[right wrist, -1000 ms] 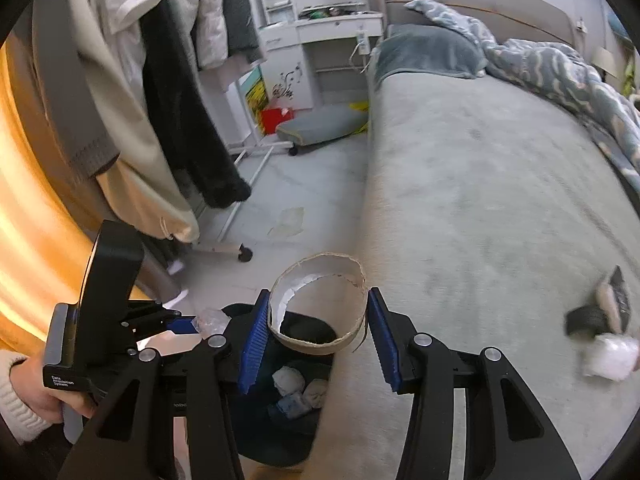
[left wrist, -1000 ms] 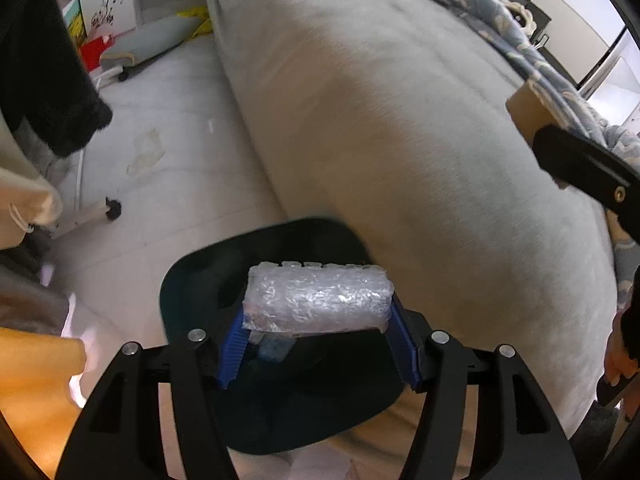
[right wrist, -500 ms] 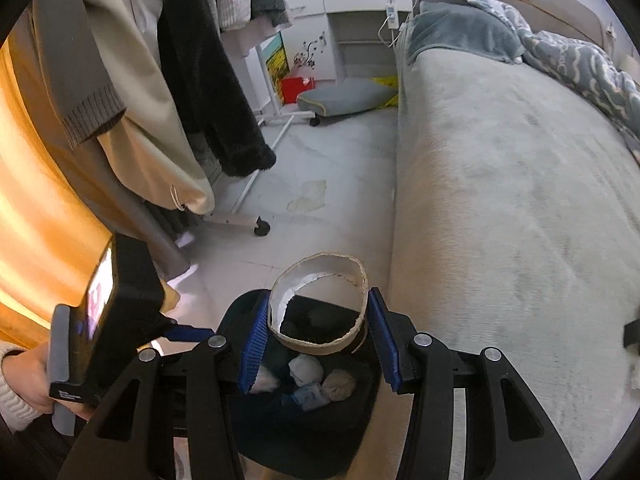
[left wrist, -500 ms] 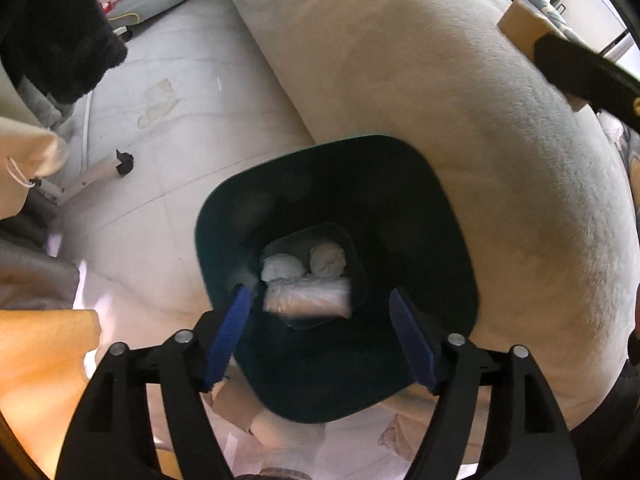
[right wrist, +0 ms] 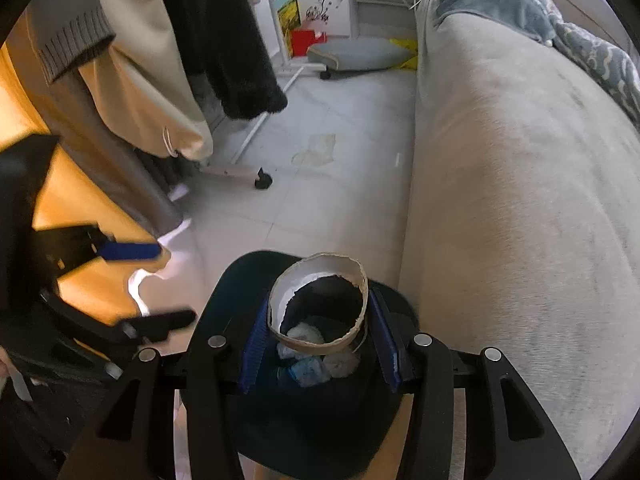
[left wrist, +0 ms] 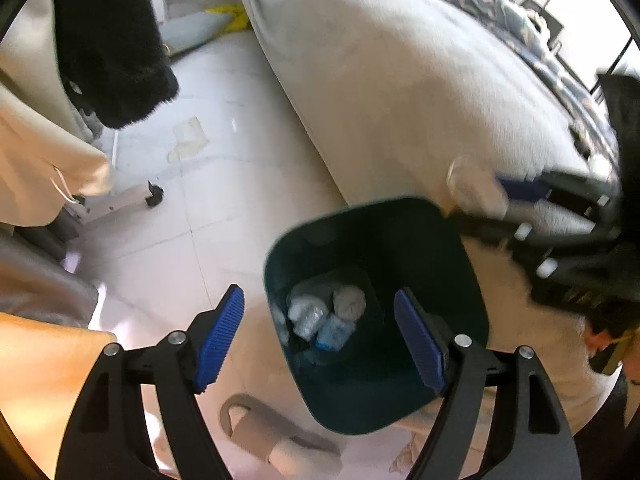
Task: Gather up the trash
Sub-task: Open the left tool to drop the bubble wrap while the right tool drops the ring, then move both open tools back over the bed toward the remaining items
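A dark green trash bin (left wrist: 448,248) stands on the floor beside the bed, with the bubble-wrap roll (left wrist: 306,316) and other wads of trash at its bottom. My left gripper (left wrist: 320,338) is open and empty above the bin's left rim. My right gripper (right wrist: 320,344) is shut on a torn cardboard ring (right wrist: 320,308) and holds it over the bin's mouth (right wrist: 240,280). In the left wrist view the right gripper (left wrist: 500,196) is blurred at the bin's far right rim with the ring (left wrist: 472,188). The left gripper (right wrist: 128,250) shows blurred in the right wrist view.
The grey bed (right wrist: 520,160) runs along the bin's right side. A clothes rack with hanging coats (right wrist: 160,80) and a wheeled foot (right wrist: 262,180) stands to the left. A paper scrap (right wrist: 316,150) lies on the tiled floor. A cushion (right wrist: 360,54) lies farther back.
My left gripper opened and dropped the bubble-wrap roll into the bin, then shifted left. My right gripper moved the cardboard ring over the bin's mouth.
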A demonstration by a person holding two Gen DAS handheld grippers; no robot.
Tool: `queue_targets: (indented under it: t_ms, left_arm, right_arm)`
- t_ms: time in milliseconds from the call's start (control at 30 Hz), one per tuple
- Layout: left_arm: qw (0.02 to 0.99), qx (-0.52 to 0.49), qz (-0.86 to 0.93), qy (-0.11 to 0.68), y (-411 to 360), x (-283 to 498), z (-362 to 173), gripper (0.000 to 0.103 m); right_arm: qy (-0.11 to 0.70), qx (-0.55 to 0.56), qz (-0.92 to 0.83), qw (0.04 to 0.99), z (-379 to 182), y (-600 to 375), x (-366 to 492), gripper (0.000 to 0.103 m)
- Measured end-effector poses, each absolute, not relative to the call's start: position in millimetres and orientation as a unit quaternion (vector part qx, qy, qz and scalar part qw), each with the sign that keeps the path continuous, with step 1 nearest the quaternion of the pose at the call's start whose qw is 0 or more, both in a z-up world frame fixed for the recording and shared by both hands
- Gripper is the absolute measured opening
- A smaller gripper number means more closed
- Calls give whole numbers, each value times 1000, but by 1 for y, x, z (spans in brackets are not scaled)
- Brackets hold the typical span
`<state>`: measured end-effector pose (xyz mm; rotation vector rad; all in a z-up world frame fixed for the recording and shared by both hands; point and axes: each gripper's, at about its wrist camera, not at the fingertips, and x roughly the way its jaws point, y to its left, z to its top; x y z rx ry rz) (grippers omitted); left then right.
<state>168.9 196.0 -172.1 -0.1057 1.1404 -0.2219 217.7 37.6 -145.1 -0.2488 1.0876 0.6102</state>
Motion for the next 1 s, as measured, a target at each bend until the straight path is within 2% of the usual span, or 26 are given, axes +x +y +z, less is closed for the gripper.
queue_targets:
  t_ms: [333, 400, 533, 567, 1000]
  left_arm:
    - [879, -99, -99, 455, 225, 169, -130, 80]
    - [885, -107, -100, 442, 226, 170, -122, 80]
    - [895, -120, -102, 418, 227, 173, -108, 80]
    - [897, -123, -103, 413, 227, 173, -104, 80]
    - [909, -163, -108, 368, 206, 186, -61, 80]
  right_arm:
    - [566, -148, 292, 757, -189, 54, 215, 50]
    - [576, -159, 295, 745, -196, 58, 211, 54]
    - [591, -170, 305, 727, -202, 61, 205, 77]
    - [593, -171, 306, 725, -201, 62, 204, 80]
    - [553, -121, 313, 763, -153, 24, 207, 86]
